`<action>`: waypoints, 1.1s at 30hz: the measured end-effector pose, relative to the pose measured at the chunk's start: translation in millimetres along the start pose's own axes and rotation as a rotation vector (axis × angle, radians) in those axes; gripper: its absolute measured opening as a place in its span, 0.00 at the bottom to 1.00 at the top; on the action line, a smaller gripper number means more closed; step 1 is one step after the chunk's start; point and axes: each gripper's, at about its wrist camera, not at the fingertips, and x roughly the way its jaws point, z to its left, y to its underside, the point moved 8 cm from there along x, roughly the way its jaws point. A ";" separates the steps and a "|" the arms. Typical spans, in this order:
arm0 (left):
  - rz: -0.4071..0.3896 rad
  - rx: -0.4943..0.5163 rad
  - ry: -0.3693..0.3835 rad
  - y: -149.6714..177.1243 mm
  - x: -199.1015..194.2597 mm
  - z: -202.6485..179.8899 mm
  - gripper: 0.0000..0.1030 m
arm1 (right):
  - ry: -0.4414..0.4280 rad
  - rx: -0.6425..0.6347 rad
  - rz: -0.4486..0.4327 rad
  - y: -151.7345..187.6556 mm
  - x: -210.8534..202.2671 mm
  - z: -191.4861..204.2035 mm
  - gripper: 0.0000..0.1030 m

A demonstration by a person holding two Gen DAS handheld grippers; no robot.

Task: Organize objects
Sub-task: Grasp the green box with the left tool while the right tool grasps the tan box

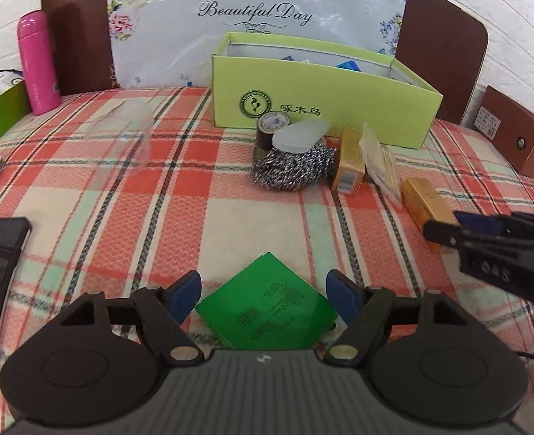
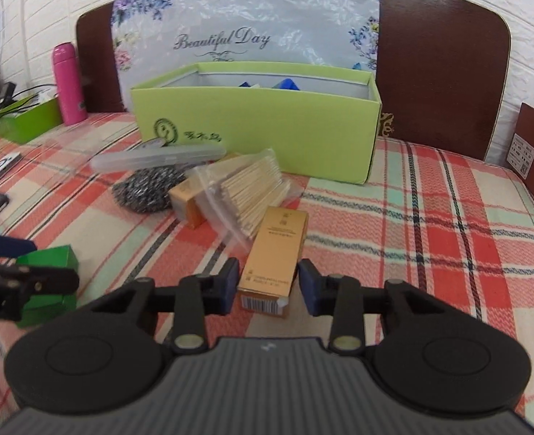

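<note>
Between the blue pads of the left gripper [image 1: 263, 295] lies a green box [image 1: 265, 308] on the plaid cloth [image 1: 158, 199], one corner pointing away; the jaws stand wide and a gap shows at each side. Right gripper [image 2: 268, 282] has its fingers around the near end of a gold box [image 2: 276, 257]; the left pad seems to touch, the right pad shows a small gap, so I cannot tell if it grips. Behind them a steel scourer [image 2: 147, 192], a bag of sticks [image 2: 248, 188] and a second gold box [image 2: 189, 203] lie just before the light green carton [image 2: 259, 134].
</note>
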 end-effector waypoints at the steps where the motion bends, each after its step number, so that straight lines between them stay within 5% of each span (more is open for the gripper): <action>1: 0.000 0.001 -0.011 1.2 -2.9 1.7 0.77 | -0.010 -0.011 0.005 4.3 -5.1 2.3 0.34; 10: -0.001 -0.017 -0.097 14.2 -30.3 22.1 0.79 | -0.091 -0.064 0.020 27.2 -37.0 22.8 0.36; 17: 0.044 -0.112 0.053 20.0 -20.2 11.6 0.76 | -0.092 -0.043 0.015 27.9 -35.1 22.0 0.37; 25: 0.012 -0.039 0.076 -4.3 10.5 -15.3 0.77 | -0.088 -0.026 0.028 31.5 -34.1 21.2 0.39; 33: 0.015 0.008 0.010 -16.9 35.5 -23.5 0.77 | -0.081 -0.031 0.027 26.2 -26.5 23.9 0.43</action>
